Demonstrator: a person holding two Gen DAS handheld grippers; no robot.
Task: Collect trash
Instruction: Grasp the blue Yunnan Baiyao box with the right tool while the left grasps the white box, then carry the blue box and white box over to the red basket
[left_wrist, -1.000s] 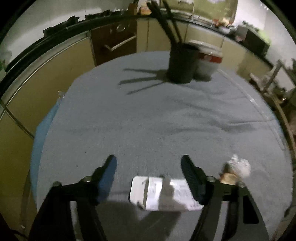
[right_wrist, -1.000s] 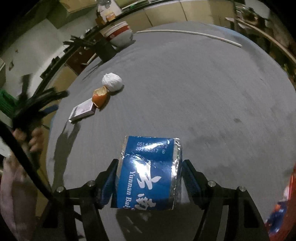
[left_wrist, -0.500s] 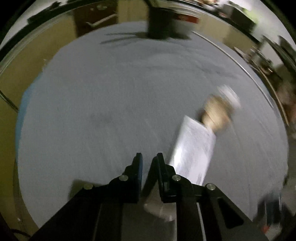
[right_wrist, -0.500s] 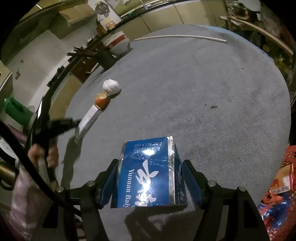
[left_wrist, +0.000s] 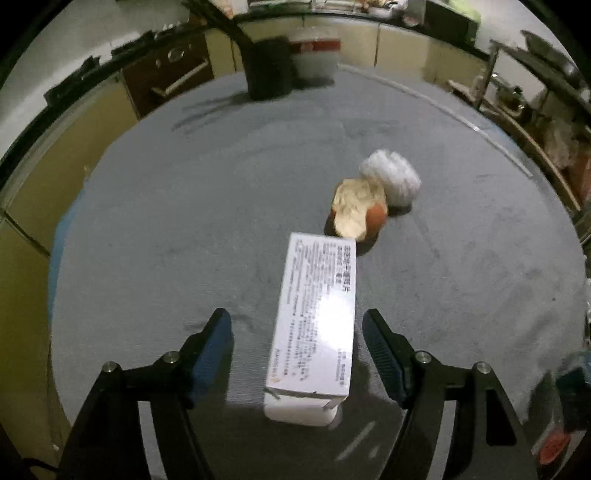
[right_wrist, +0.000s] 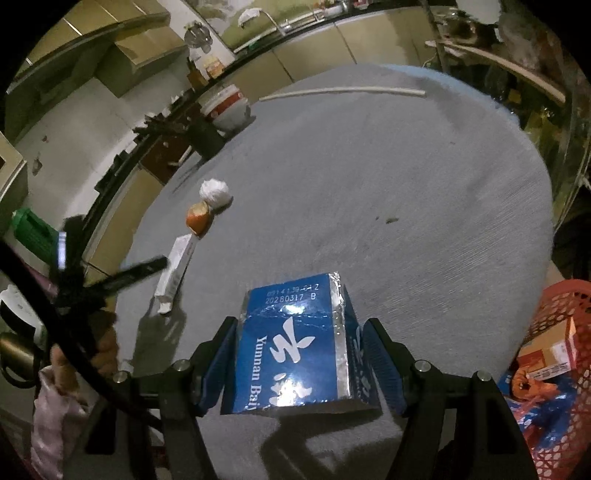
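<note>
White carton (left_wrist: 314, 325) lies on the grey tabletop (left_wrist: 184, 206), lengthwise between the left gripper's (left_wrist: 297, 354) jaws, which have just been opening and stand clear of its sides. Beyond its far end, touching, sit an orange peel (left_wrist: 358, 214) and a paper wad (left_wrist: 391, 177), both uncollected. Further right, the right gripper (right_wrist: 299, 358) clamps a blue packet (right_wrist: 295, 350). Rightmost, a red basket (right_wrist: 569, 435) already holds some rubbish; by my reckoning, four pieces remain.

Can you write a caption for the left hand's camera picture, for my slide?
Open left gripper straddles a white box lying on the grey table, with orange peel and crumpled tissue beyond.
</note>
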